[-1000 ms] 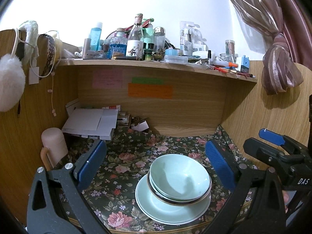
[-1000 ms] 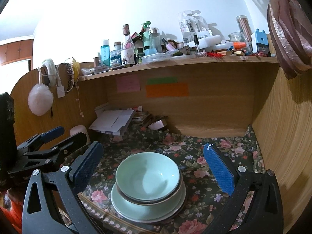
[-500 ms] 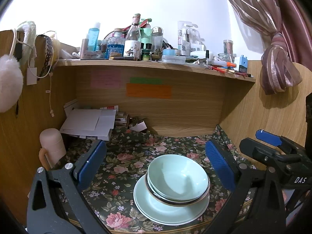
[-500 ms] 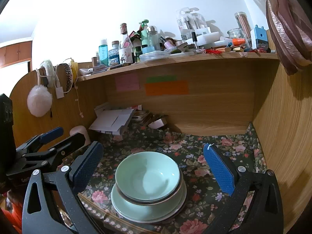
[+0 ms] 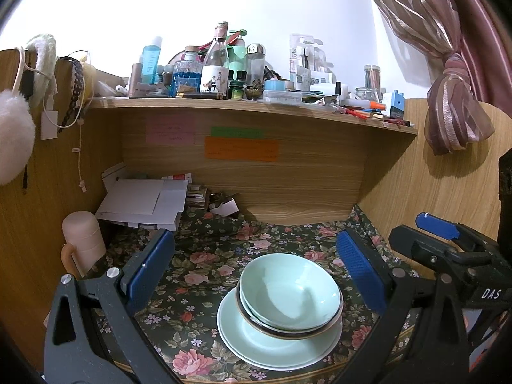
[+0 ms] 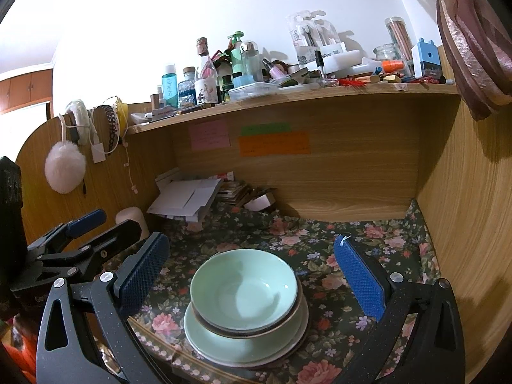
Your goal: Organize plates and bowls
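Left wrist view. The left gripper is seen with its blue pads spread wide; nothing is held between them. A stack of pale green crockery is set on the floral cloth near the front edge of the desk, slightly right of centre between the fingers. The bowls are nested, at least two, the lower one marked by a dark, gold-edged rim. They are carried on the plates, which show two rims. The right gripper is seen at the right edge, just beside the stack, its blue-tipped finger raised; how far it is opened cannot be told from here. A pink flask is stood at the left wall. Papers are heaped in the back left corner. The shelf above is crowded with bottles and jars. A curtain is tied back at the upper right.

Right wrist view. The right gripper is shown with its pads wide apart and empty. The bowls on the plates are framed between the fingers, untouched, near the cloth's front edge. The left gripper is seen at the left, beside the stack. Notes are stuck to the back panel. A white pompom is hung on the left wall.
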Demonstrator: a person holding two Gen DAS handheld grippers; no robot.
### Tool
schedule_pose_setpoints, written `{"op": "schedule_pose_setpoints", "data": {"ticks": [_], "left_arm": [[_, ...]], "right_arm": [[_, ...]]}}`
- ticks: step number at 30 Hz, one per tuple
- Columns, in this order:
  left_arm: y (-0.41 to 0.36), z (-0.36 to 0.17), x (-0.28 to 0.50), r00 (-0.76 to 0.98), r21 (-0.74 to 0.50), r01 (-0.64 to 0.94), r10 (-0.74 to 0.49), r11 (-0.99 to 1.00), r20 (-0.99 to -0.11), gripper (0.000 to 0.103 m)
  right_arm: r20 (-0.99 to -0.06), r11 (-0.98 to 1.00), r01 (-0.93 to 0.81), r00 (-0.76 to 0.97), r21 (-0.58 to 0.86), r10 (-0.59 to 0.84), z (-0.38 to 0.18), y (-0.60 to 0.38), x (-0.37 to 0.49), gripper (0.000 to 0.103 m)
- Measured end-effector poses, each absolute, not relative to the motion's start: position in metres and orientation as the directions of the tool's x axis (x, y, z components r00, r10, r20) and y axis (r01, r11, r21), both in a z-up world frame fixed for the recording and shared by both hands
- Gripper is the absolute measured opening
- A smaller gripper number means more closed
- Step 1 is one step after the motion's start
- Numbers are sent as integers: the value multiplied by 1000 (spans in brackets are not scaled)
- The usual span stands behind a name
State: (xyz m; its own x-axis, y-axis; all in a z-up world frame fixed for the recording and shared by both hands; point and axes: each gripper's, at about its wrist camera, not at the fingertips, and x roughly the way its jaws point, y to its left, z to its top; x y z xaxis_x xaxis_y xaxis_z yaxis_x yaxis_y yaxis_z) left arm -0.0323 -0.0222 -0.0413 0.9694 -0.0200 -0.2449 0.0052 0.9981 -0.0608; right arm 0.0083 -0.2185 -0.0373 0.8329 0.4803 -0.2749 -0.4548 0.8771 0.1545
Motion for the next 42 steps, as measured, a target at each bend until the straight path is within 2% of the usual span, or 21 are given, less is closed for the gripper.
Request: {"op": "schedule_pose_setpoints", "data": {"ticks": [42], "left_arm": [[-27, -45, -25, 963, -94, 15, -40, 995, -268, 103]], "right_arm": [[-282, 884, -439, 837, 163, 468, -40, -215, 10, 103]]}}
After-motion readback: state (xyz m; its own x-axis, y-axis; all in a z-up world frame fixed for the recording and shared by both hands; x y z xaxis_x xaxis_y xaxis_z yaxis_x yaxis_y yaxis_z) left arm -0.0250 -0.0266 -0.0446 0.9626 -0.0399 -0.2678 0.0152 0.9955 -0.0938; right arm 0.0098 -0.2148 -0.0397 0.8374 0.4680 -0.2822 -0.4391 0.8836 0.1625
